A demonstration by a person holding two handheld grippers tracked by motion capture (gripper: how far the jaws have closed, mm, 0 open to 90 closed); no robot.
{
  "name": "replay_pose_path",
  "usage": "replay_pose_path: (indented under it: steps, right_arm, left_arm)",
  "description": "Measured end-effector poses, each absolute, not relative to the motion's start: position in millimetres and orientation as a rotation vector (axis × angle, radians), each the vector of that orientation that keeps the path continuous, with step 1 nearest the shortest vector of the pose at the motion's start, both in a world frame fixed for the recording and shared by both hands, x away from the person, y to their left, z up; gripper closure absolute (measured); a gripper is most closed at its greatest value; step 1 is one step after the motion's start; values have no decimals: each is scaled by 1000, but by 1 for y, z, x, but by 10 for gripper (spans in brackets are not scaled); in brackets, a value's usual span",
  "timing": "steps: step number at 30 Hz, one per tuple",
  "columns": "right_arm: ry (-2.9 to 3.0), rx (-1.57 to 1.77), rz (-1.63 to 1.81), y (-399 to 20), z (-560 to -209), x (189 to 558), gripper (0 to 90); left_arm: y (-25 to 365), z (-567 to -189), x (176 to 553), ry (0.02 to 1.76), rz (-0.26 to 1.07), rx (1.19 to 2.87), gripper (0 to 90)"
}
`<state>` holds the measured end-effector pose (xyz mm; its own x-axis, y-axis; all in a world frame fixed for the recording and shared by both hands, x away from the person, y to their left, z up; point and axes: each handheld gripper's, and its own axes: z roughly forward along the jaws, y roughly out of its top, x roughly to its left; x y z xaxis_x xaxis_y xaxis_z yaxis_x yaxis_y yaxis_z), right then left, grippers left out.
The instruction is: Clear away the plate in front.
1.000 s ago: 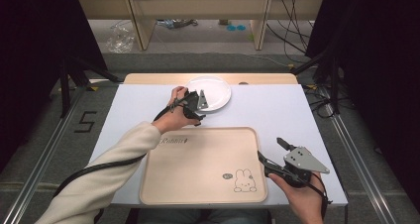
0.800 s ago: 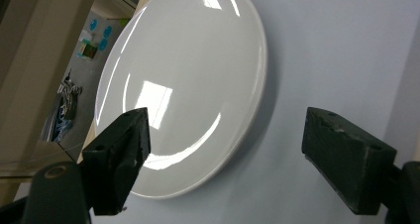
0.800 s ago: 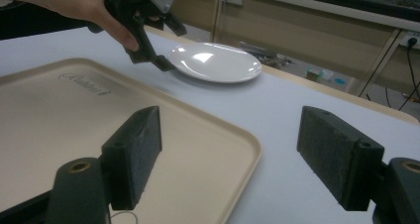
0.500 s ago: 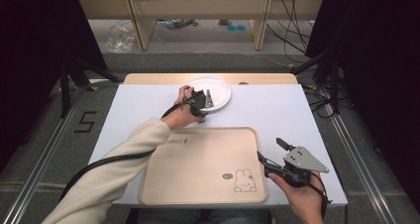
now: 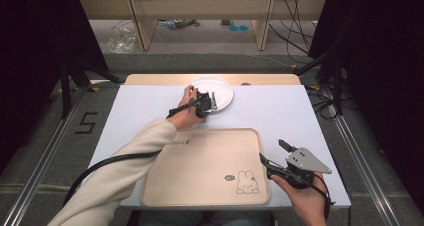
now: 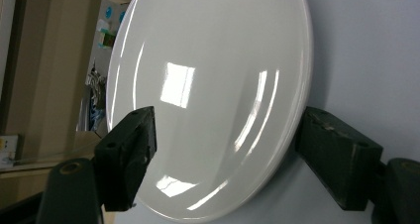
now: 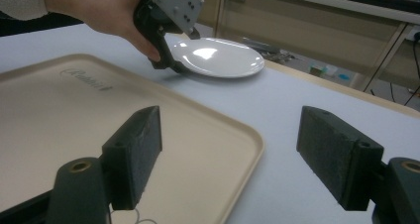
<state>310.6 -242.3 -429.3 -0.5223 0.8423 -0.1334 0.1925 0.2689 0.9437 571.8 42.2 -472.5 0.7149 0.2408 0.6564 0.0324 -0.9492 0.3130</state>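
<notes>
Our left gripper [image 5: 209, 105] straddles the white plate [image 5: 220, 90] at the table's [image 5: 300, 111] far edge, jaws closing, not yet pinching; glossy rim may slip. Our right gripper [image 5: 274, 155] idles open by the tray [image 5: 200, 166]

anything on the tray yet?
No, the tray holds nothing, with just its printed rabbit showing; the white plate sits on the table beyond it.
</notes>
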Motion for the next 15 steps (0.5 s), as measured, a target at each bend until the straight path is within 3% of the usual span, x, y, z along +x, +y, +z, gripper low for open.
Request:
replay_pose_path:
  steps: [8,11,12,13,15]
  right_arm:
    - [1886,933,1275,-242,-430,311,265]
    - [1906,949,1276,-241,-430,310,265]
    - [1906,949,1276,-241,-430,310,265]
    - [1903,933,1262,-242,-430,311,265]
    - [1902,933,1266,-242,-430,311,268]
  left_arm:
    - [39,-478,572,172,1068,2677,285]
    - [38,-479,571,170,1054,2682,404]
    - [37,-480,570,168,1040,2683,404]
    - [36,-480,568,158,1027,2703,496]
    - [35,-481,567,153,1022,2709,530]
